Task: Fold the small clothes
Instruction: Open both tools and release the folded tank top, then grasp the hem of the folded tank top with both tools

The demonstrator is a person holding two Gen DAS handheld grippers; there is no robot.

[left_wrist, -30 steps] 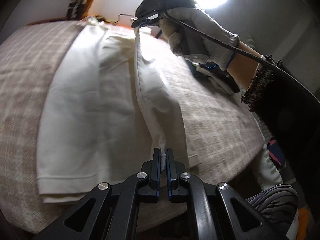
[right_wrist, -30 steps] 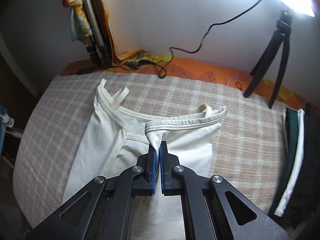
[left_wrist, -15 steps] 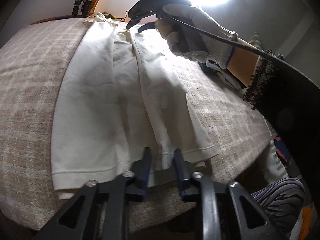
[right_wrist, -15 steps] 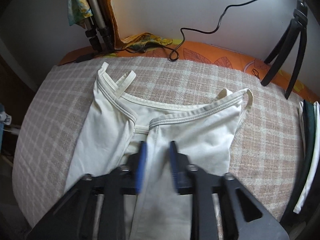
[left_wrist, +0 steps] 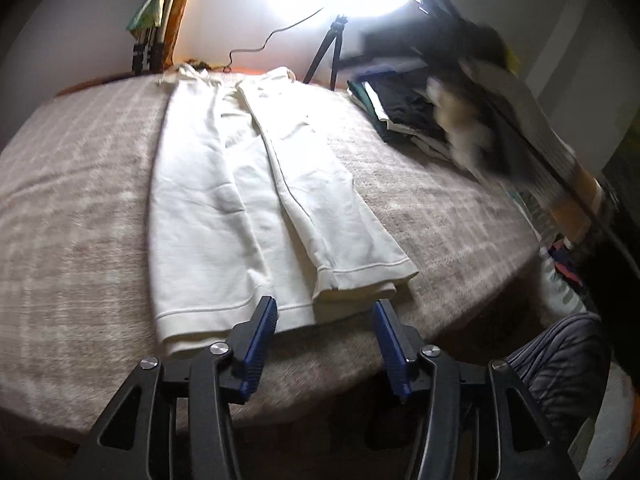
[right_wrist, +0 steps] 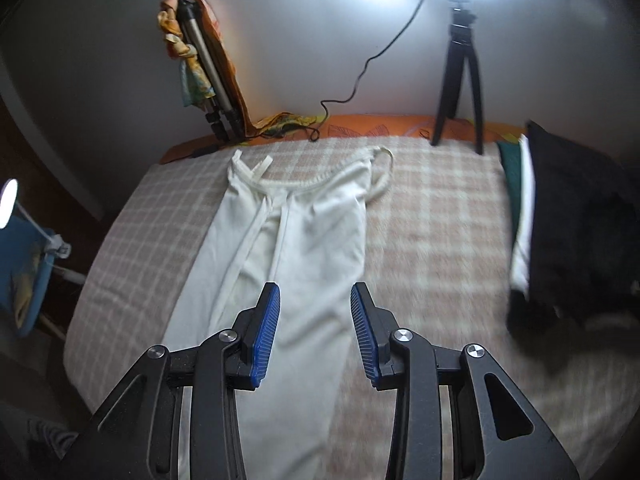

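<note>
A pair of cream-white trousers (left_wrist: 224,184) lies flat on the checked bed cover (left_wrist: 72,184), folded lengthwise with one leg partly over the other. The waistband with its drawstring is at the far end, the hems at the near edge. My left gripper (left_wrist: 324,308) is open and empty just above the hems. My right gripper (right_wrist: 315,300) is open and empty above the upper leg of the trousers (right_wrist: 312,240). The right hand and gripper show as a blur at the right of the left wrist view (left_wrist: 472,112).
A stack of folded dark and white clothes (right_wrist: 568,208) lies at the right side of the bed. A ring light on a black tripod (right_wrist: 460,80) stands at the back. A second folded tripod (right_wrist: 212,80) leans on the wall. A cable (right_wrist: 360,76) runs along the back edge.
Both grippers have opened and let go of the trousers, which now lie flat. Both have pulled back from the cloth. The right hand has moved away to the right.
</note>
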